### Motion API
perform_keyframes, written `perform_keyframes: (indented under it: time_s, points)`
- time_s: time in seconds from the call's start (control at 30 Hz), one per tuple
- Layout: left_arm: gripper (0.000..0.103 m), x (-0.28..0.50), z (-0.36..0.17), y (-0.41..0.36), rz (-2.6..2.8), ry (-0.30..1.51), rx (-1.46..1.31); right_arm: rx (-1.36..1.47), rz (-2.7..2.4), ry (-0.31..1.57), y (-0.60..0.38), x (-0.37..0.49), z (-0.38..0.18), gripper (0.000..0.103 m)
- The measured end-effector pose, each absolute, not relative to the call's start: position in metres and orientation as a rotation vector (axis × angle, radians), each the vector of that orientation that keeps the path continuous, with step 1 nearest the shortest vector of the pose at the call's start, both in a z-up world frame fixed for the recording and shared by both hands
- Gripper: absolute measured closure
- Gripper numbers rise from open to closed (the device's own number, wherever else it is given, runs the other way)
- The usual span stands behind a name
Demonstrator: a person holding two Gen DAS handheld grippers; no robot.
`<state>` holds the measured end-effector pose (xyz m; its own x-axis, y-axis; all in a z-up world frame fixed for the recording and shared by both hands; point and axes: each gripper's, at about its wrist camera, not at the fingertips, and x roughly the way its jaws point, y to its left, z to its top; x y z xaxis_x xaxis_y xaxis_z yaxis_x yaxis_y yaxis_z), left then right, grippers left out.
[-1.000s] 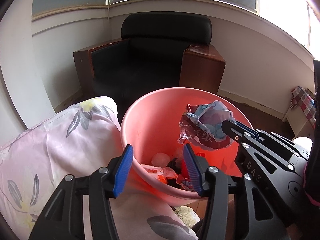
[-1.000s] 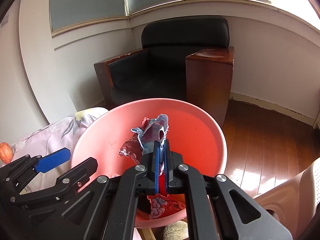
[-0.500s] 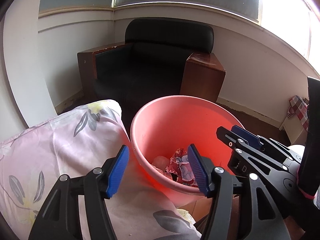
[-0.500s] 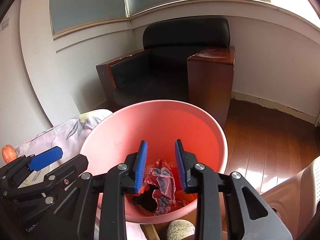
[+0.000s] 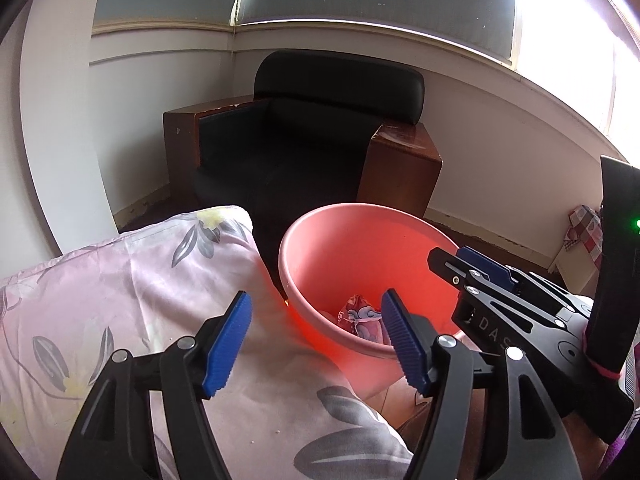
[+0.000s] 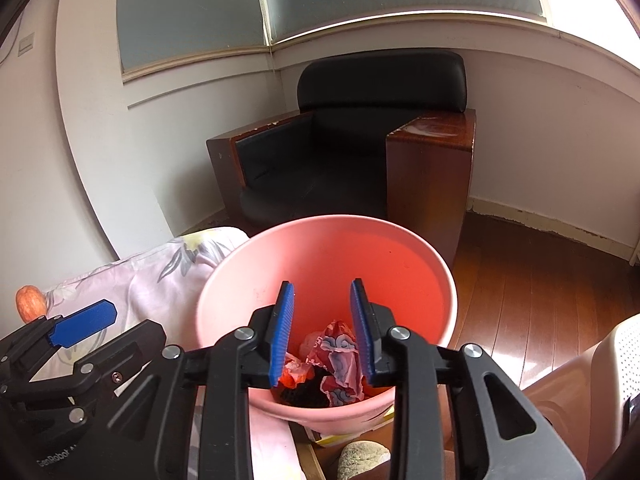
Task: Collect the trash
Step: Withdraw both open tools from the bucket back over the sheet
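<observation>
Pink plastic forms the round waste bin (image 6: 420, 280), which stands on the wooden floor (image 6: 520, 300) just beside the edge of a bed covered in a pale floral sheet (image 5: 120, 280). The crumpled red and blue printed wrapper (image 6: 340, 364) lies loose inside the bin on top of other scraps: an orange-red piece (image 6: 294, 372) at its left and something dark (image 6: 308, 394) beneath it.

The right gripper (image 6: 322, 336) hangs over the near rim of the bin with its blue pads (image 6: 284, 332) partly apart. Its jaws have just been opening, and nothing is between them; the wrapper sits below, free of both pads.

The left gripper (image 5: 316, 340) is over the edge of the bed next to the bin, its jaws spread wide after opening further, empty as well. One of its pads (image 5: 228, 344) is over the sheet and the other is before the bin's near wall.

A black armchair (image 6: 360, 140) with wooden side panels stands in the corner of the room behind the bin. A reddish, fruit-like object (image 6: 30, 302) rests on the bed at the far left of the right wrist view.
</observation>
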<state>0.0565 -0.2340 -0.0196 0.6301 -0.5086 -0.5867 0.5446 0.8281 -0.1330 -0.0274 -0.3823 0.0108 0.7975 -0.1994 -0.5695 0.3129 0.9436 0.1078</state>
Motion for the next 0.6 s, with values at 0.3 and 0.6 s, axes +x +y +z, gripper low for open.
perform_keyframes:
  time_s: [0.3, 0.6]
  points:
    - [0.037, 0.035, -0.010, -0.204, -0.559, 0.633, 0.039, 0.196, -0.219, 0.559, -0.361, -0.046, 0.026, 0.073]
    - [0.037, 0.021, -0.004, -0.177, -0.498, 0.626, 0.018, 0.174, -0.167, 0.536, -0.333, -0.061, 0.034, 0.056]
